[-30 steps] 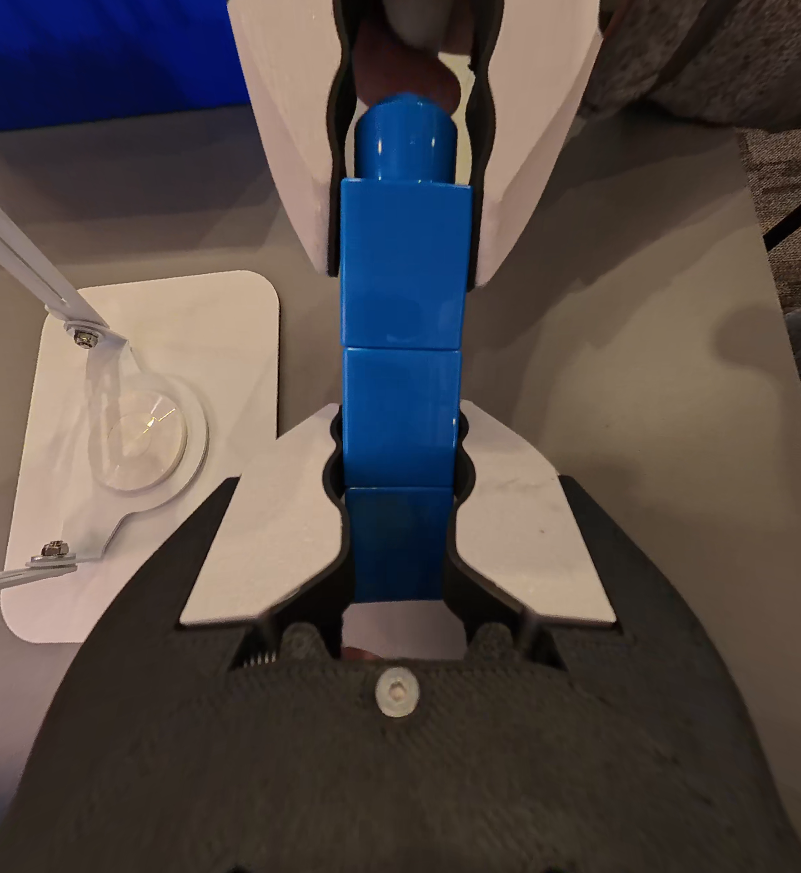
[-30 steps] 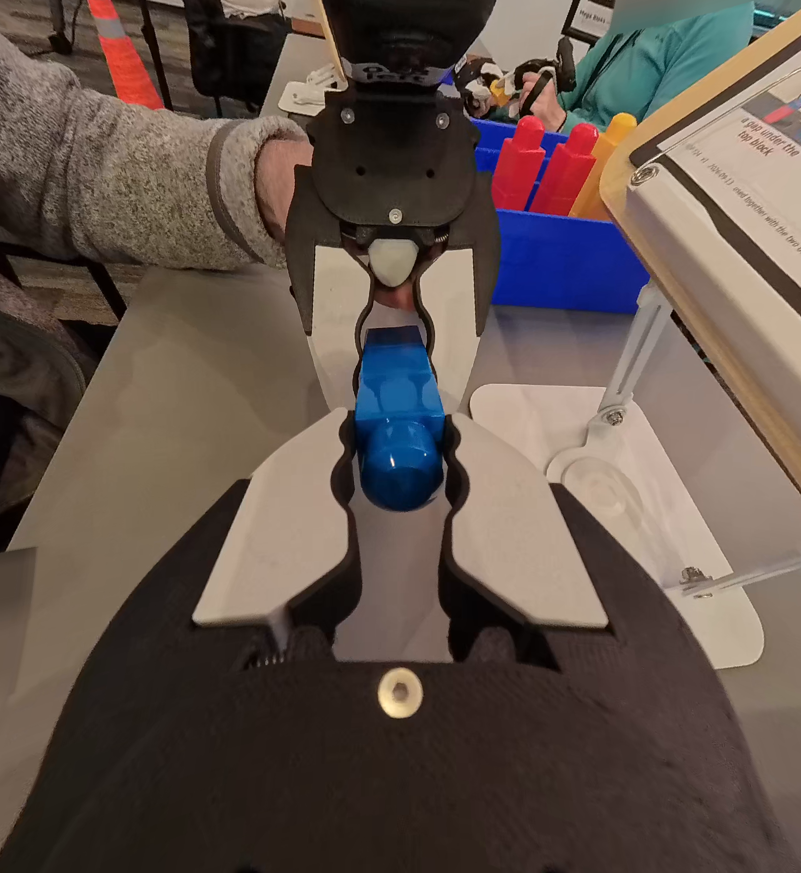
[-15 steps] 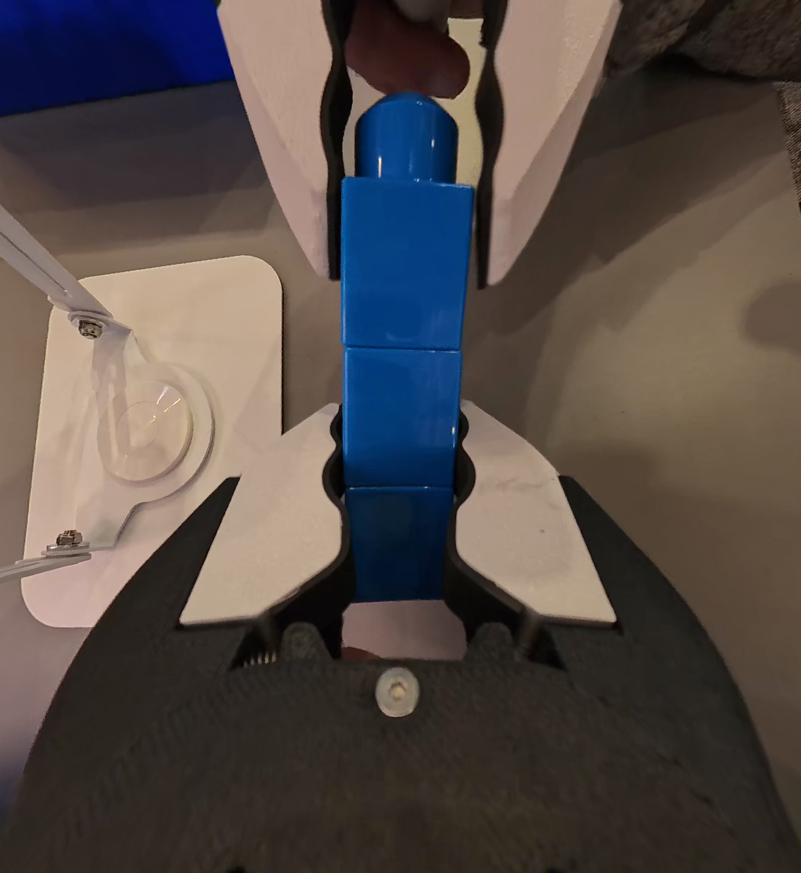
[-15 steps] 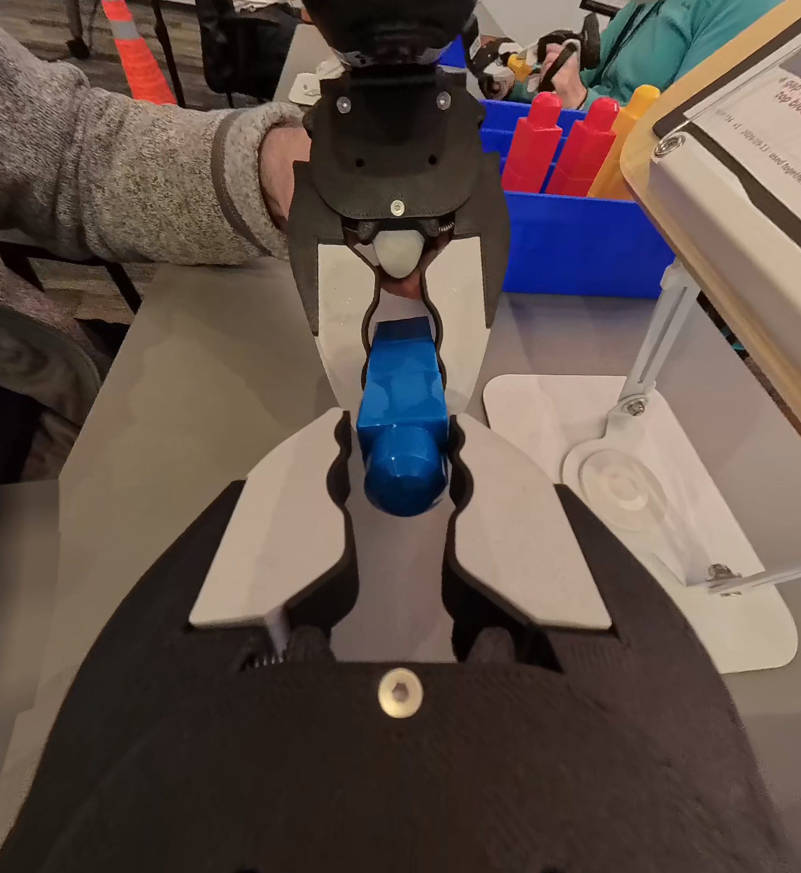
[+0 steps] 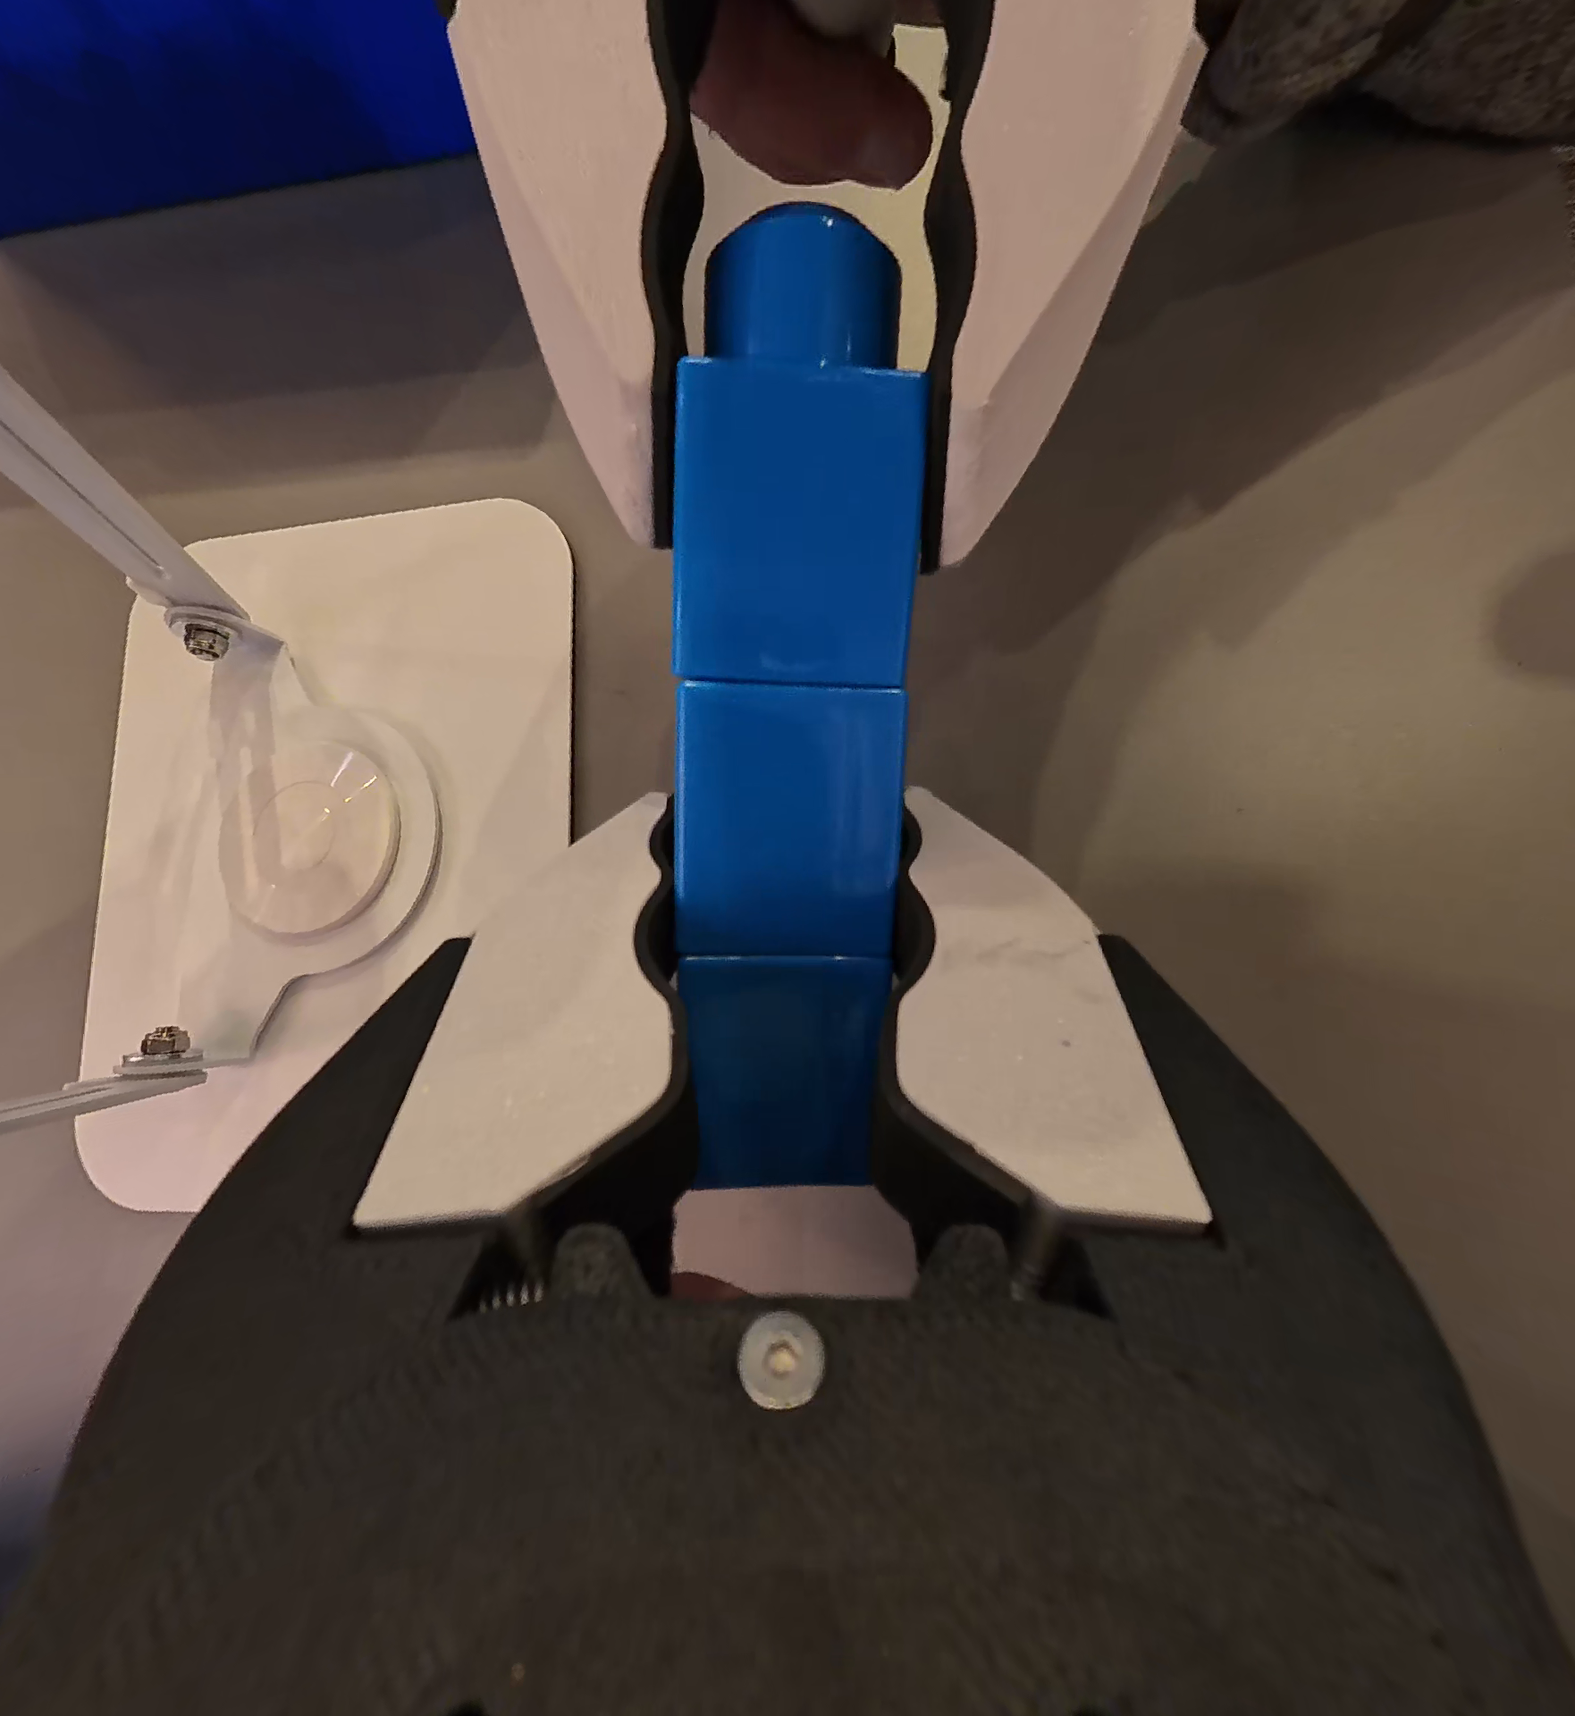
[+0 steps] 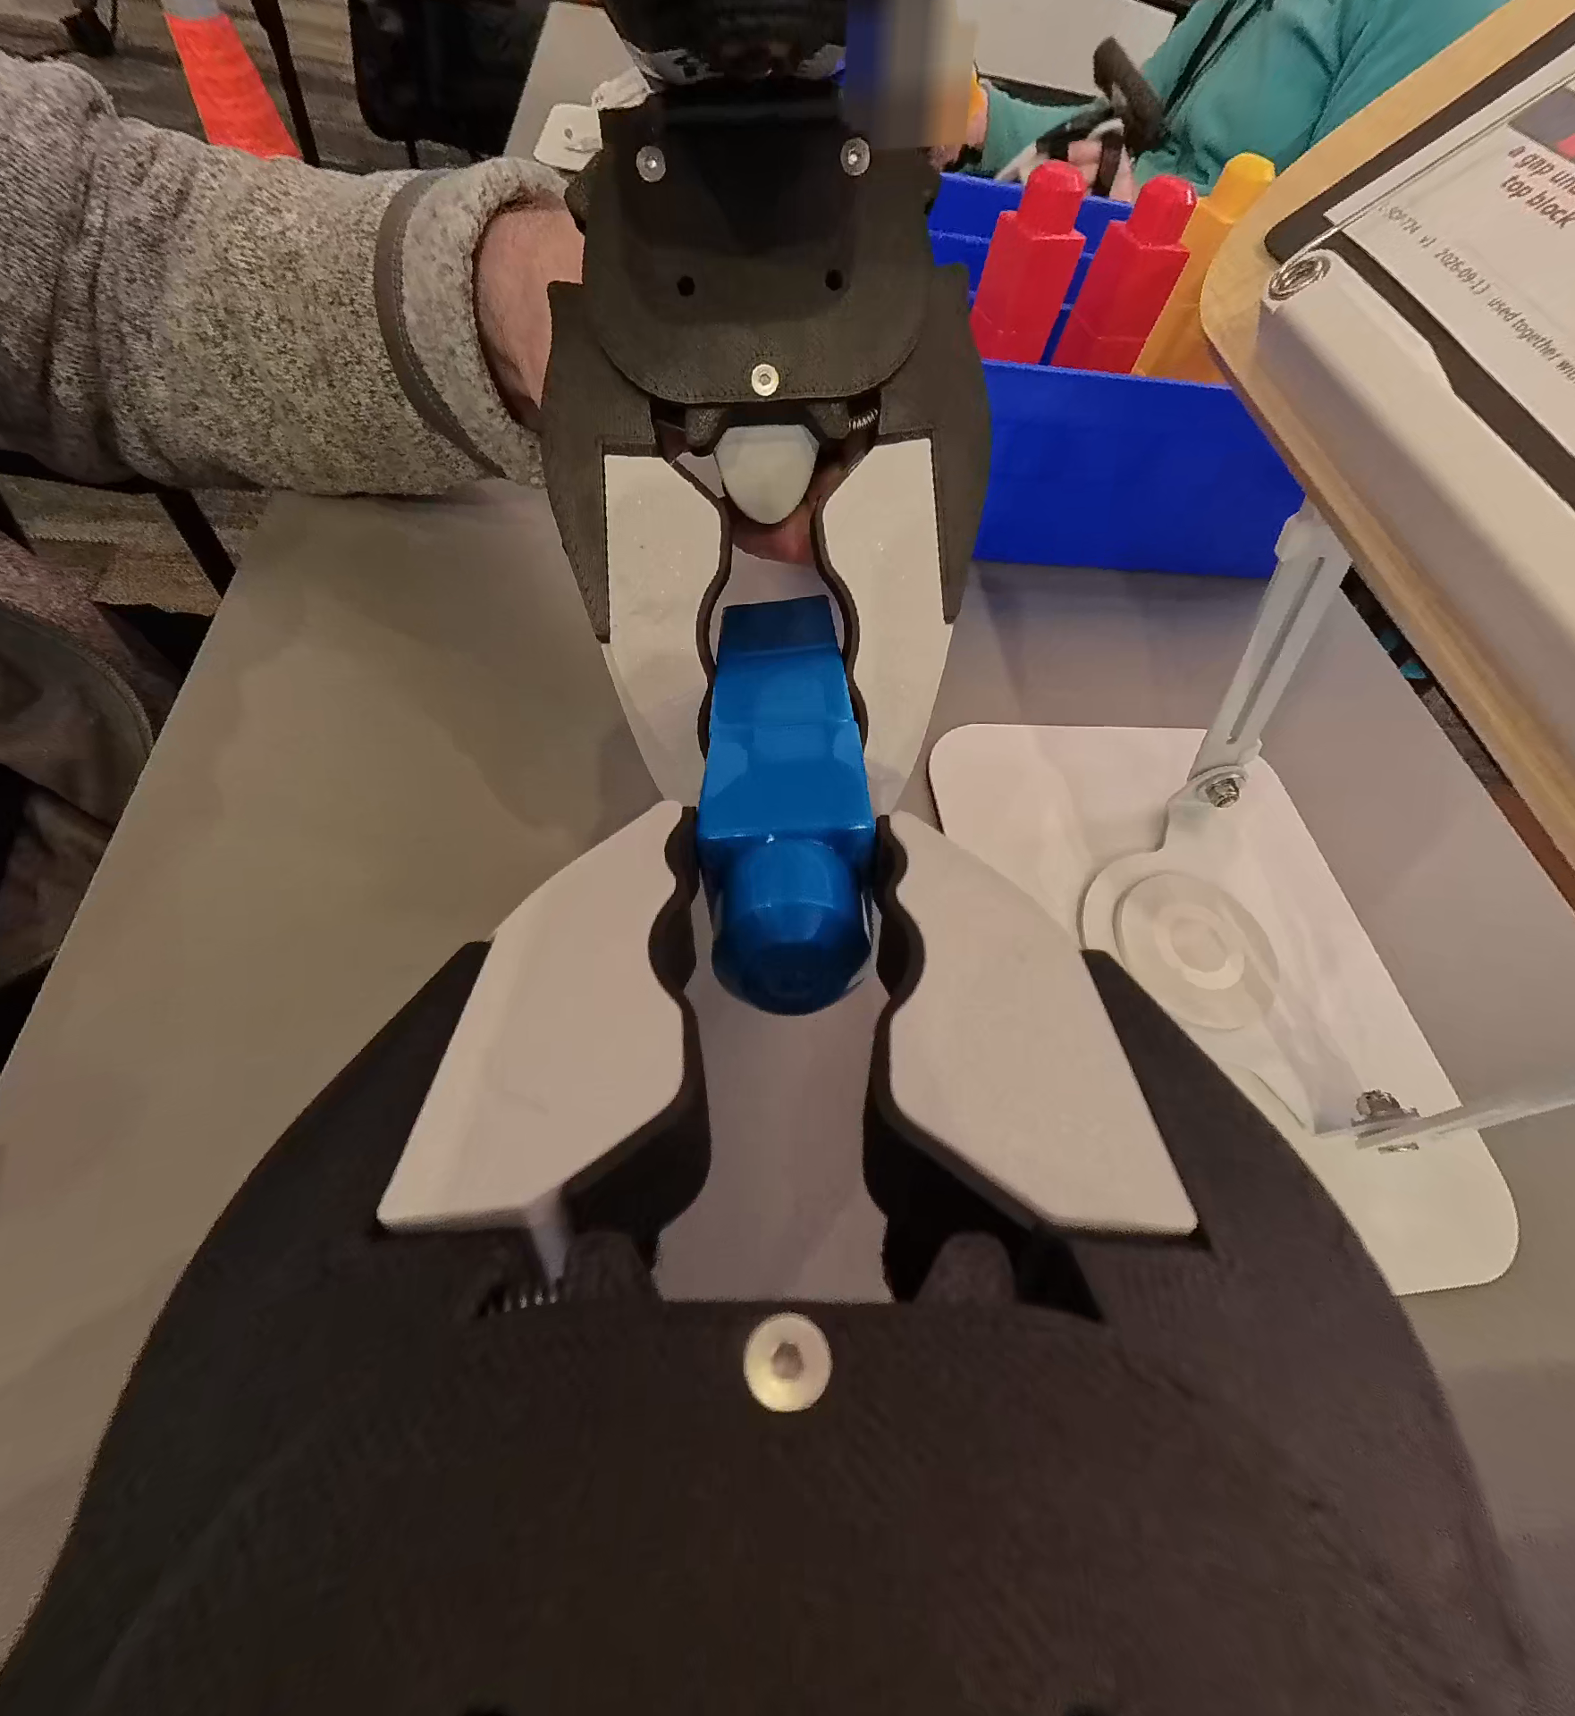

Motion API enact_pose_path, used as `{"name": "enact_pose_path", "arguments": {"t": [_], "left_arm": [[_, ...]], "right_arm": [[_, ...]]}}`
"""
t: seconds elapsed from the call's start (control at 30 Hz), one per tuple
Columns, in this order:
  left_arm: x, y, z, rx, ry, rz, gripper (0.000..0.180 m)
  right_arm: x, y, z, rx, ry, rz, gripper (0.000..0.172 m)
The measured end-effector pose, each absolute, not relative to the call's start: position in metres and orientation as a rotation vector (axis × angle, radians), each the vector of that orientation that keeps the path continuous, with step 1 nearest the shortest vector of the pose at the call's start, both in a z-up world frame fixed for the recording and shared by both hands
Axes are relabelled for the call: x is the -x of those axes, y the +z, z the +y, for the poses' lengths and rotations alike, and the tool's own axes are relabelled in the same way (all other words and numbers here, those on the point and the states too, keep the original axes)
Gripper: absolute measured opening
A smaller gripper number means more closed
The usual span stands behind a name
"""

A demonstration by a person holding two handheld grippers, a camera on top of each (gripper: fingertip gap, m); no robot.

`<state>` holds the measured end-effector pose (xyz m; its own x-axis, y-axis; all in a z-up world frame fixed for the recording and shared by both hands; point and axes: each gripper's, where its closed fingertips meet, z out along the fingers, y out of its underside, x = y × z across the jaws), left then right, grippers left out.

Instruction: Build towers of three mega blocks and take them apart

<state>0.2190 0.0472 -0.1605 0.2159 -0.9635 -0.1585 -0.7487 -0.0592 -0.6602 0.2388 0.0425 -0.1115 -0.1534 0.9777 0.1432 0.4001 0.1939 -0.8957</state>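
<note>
A tower of three blue mega blocks [image 5: 788, 743] is held level above the grey table [image 5: 1230, 743], between my two grippers. My left gripper [image 5: 784, 803] is shut on the tower's two lower blocks, with both pads pressed on their sides. My right gripper [image 5: 793, 557] faces it and is shut on the top block [image 5: 793, 511], whose round stud [image 5: 802, 279] lies between its fingers. The right wrist view shows the same: my right gripper [image 6: 784, 822] clamps the stud-end block [image 6: 784, 808], and the left gripper [image 6: 779, 771] holds the far end of the tower.
A blue bin [image 6: 1127, 464] at the table's far side holds red towers [image 6: 1030, 251] and an orange one [image 6: 1211, 251]. A white stand base [image 5: 347, 743] with a clear suction foot carries a slanted sheet holder [image 6: 1462, 325]. A grey sleeve [image 6: 208, 306] is at the left. The tips of one gripper are about 5 cm away from the tips of the other.
My right gripper's pads eased off the top block half a second ago and now press on it again. Both grippers and the tower drifted slightly relative to the white base. The tower stays in one piece.
</note>
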Motion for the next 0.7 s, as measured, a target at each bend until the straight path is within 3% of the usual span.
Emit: {"name": "enact_pose_path", "arguments": {"t": [0.7], "left_arm": [[-0.2212,-0.1546,0.0466,1.823,-0.428,1.580,0.042]], "right_arm": [[-0.2406,-0.1071,0.0413,1.257,0.898,-1.694,0.036]]}}
